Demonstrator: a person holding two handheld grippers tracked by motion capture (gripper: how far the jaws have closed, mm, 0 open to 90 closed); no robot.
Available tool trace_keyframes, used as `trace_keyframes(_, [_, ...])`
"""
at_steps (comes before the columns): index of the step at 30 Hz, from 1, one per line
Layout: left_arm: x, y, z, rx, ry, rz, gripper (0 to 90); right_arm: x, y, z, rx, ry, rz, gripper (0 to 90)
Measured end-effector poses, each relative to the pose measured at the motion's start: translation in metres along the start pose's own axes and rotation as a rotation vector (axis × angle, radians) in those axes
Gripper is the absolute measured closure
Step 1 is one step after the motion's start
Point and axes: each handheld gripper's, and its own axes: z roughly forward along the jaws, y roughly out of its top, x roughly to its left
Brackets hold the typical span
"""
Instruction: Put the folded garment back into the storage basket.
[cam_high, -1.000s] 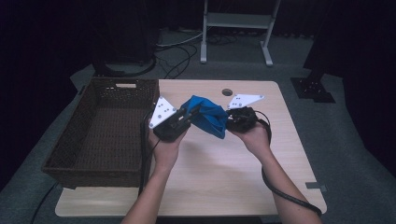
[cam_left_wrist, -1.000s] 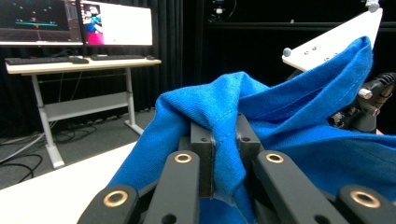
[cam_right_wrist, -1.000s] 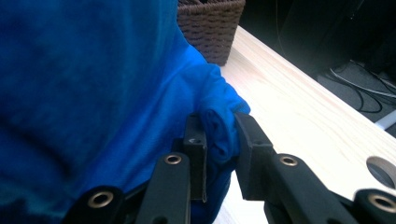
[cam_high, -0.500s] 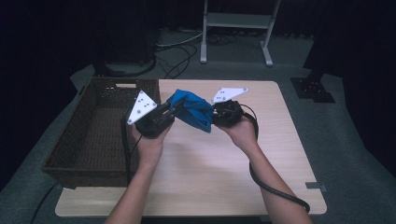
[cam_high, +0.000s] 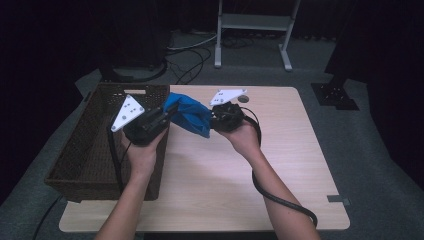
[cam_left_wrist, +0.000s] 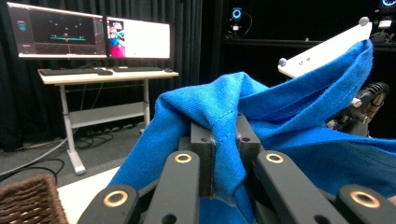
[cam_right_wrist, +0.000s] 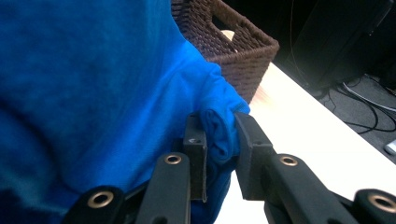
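Observation:
A bundled blue cloth (cam_high: 190, 116) hangs in the air between both grippers, above the table's left half and right beside the basket's rim. My left gripper (cam_high: 165, 114) is shut on the cloth's left side; in the left gripper view its jaws pinch a fold of the blue cloth (cam_left_wrist: 224, 126). My right gripper (cam_high: 214, 120) is shut on the right side, and the right gripper view has a thick roll of the blue cloth (cam_right_wrist: 219, 130) squeezed between the jaws. A dark brown wicker basket (cam_high: 95, 135) stands at the table's left edge, its corner (cam_right_wrist: 233, 42) just beyond the cloth.
The light wooden table (cam_high: 280, 165) has bare room to the right and front. A desk with monitors (cam_left_wrist: 88, 37) stands in the dark room behind. Cables and a metal stand's legs (cam_high: 250, 35) lie on the floor past the far edge.
Both hands have carried the blue cloth leftward and slightly up, from the table's middle to the basket's right rim. Both grips have stayed the same.

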Motion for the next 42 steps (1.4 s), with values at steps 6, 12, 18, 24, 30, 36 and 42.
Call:
trace_keyframes(6, [0.014, 0.002, -0.015, -0.005, 0.014, -0.002, 82.9, 0.007, 0.013, 0.013, -0.002, 0.008, -0.007, 76.1])
trace_keyframes(12, [0.027, 0.002, -0.027, -0.008, 0.026, -0.006, 82.9, 0.013, 0.022, 0.026, -0.007, 0.017, -0.013, 76.1])
trace_keyframes(18, [0.041, 0.004, -0.041, -0.016, 0.036, -0.006, 82.9, 0.021, 0.035, 0.042, -0.007, 0.024, -0.017, 76.1])
trace_keyframes(24, [0.057, 0.004, -0.053, -0.025, 0.046, -0.014, 82.9, 0.027, 0.047, 0.056, -0.007, 0.031, -0.031, 76.1])
trace_keyframes(30, [0.073, 0.001, -0.067, -0.020, 0.066, -0.020, 82.8, 0.033, 0.057, 0.077, -0.002, 0.050, -0.034, 76.1])
trace_keyframes(36, [0.090, -0.004, -0.081, -0.012, 0.091, -0.029, 82.9, 0.039, 0.063, 0.098, 0.000, 0.071, -0.037, 76.1])
trace_keyframes(42, [0.103, -0.006, -0.096, -0.006, 0.113, -0.036, 82.8, 0.045, 0.069, 0.119, 0.003, 0.097, -0.033, 76.1])
